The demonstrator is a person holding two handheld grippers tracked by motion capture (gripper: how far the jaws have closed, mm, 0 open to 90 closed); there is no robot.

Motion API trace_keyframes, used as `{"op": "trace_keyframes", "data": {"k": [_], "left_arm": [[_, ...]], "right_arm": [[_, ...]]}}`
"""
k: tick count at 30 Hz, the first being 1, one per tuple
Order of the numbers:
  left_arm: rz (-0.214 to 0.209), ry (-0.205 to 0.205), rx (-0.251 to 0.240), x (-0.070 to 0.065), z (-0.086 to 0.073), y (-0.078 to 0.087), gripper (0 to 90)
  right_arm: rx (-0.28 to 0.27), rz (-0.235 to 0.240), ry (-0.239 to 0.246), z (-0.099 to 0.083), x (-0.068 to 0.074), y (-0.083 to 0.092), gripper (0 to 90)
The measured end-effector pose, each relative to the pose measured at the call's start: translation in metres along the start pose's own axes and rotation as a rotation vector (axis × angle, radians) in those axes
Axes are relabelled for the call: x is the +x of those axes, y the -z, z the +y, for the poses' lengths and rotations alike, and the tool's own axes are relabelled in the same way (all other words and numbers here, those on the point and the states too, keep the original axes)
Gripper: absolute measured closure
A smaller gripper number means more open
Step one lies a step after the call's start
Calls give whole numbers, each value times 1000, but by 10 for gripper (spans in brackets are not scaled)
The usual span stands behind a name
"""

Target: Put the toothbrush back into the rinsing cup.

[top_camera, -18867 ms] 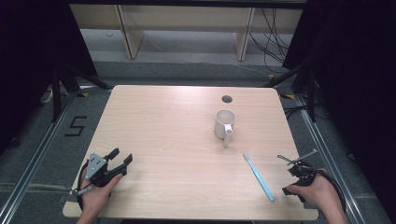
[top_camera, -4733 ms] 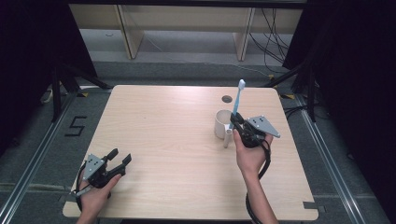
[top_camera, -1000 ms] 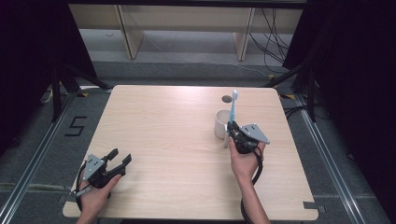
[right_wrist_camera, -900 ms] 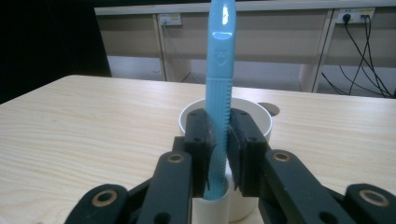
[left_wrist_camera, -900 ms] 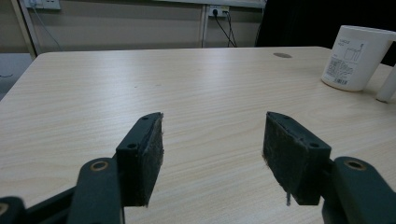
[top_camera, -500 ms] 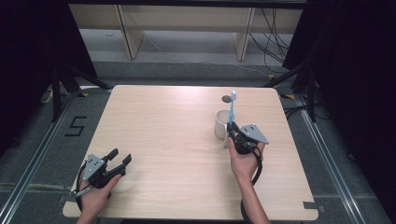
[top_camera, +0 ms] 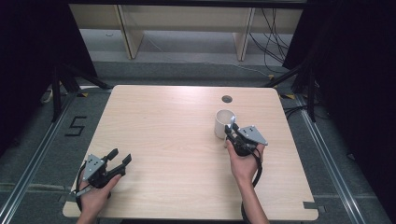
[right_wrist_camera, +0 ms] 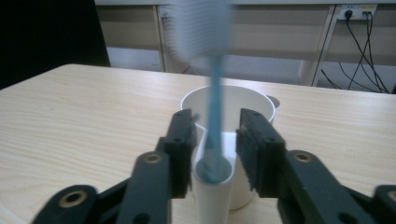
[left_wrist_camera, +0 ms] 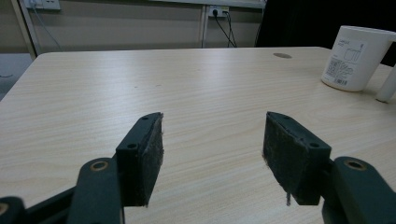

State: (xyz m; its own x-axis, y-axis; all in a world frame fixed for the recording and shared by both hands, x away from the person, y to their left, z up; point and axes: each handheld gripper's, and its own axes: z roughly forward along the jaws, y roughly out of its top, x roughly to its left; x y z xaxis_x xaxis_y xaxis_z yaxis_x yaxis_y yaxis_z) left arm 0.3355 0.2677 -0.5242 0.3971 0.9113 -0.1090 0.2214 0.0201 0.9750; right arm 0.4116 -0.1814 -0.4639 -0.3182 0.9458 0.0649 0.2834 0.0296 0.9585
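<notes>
Your left claw (top_camera: 117, 157) is resting wide open and empty at the desk's (top_camera: 168, 121) near left corner. Your right claw (right_wrist_camera: 215, 149) has just been opening; its pads are standing clear of the blurred blue toothbrush (right_wrist_camera: 212, 121) between them, over the white mug (top_camera: 224, 123).

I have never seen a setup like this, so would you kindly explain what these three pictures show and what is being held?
A person at a wooden table holds a two-jawed clamp with its own camera in each hand. The high view looks down from above; the other two look along each tool's black jaws. A white mug stands on the table. The left hand-held gripper rests near the table's front corner, jaws apart, nothing between them. The right hand-held gripper is at the mug; its jaws have just been opening, and a blurred blue toothbrush stands between them, clear of both pads.
</notes>
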Motion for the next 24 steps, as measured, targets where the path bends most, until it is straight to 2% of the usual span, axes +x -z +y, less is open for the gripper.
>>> {"op": "trace_keyframes", "data": {"k": [2,8,10,11,12,14,17,19,20,21,24], "left_arm": [[0,0,0,0,0,0,377],[1,0,0,0,0,0,377],[1,0,0,0,0,0,377],[1,-1,0,0,0,0,377],[1,-1,0,0,0,0,377],[-1,-6,1,0,0,0,377],[-1,-4,0,0,0,0,377],[1,-1,1,0,0,0,377],[1,-2,1,0,0,0,377],[1,-1,0,0,0,0,377],[1,-1,0,0,0,0,377]], "right_arm": [[-12,-22,40,0,-1,0,586],[10,-12,49,1,-2,3,507],[20,-20,26,1,-2,5,491],[23,-23,30,1,-2,6,482],[27,-9,51,2,-5,6,477],[31,-13,61,3,-6,7,470],[49,-8,44,3,-7,10,463],[45,0,61,3,-9,10,460],[57,4,47,3,-9,12,460],[61,-6,60,4,-9,14,460],[65,10,60,4,-10,17,460]]}}
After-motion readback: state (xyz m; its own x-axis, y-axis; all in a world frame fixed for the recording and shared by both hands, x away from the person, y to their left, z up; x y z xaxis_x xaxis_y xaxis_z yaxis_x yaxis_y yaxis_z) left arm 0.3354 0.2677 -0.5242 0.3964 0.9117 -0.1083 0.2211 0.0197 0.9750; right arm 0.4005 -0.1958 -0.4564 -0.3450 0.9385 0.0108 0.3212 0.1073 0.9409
